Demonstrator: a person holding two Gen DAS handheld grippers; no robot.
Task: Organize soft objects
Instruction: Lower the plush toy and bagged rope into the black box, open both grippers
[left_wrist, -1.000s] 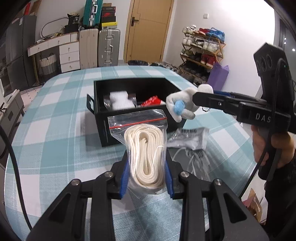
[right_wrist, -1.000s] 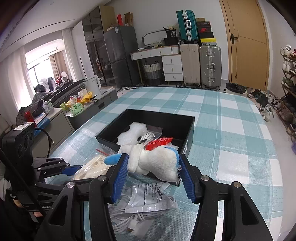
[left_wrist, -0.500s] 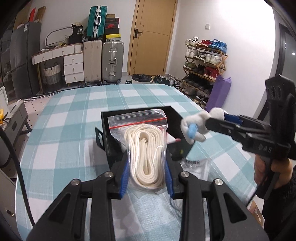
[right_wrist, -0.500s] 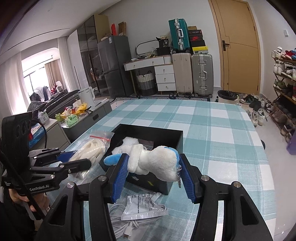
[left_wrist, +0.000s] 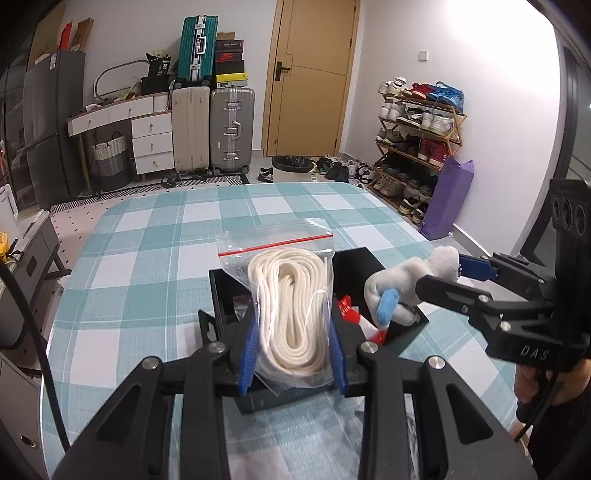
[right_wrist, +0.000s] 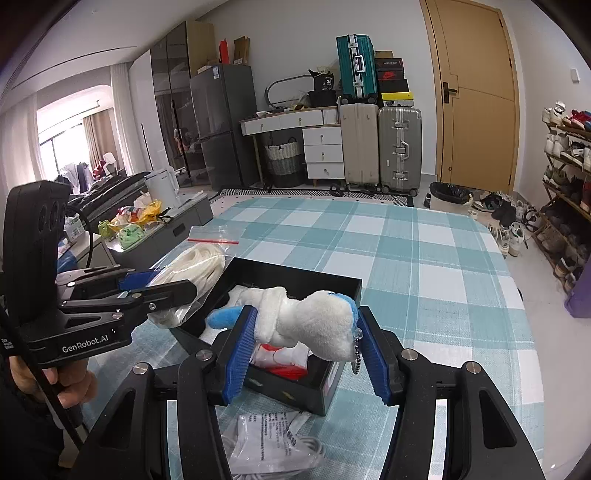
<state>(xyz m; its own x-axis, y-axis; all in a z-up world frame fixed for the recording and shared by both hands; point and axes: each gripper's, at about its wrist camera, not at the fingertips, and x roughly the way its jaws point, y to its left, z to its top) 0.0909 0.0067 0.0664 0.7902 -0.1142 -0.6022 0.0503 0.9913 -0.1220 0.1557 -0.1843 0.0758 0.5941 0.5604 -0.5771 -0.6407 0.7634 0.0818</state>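
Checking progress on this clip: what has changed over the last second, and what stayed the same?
Both grippers rose and advanced over the black box. The left gripper carried the bagged rope above the box's near edge; the right gripper brought the plush toy over its inside. Both grips stayed closed; nothing was released.

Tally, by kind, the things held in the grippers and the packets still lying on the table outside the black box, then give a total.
Bag of rope: 1
Plush toy: 1
Packets on the table: 1 visible; any more under it I cannot tell
Total: 3
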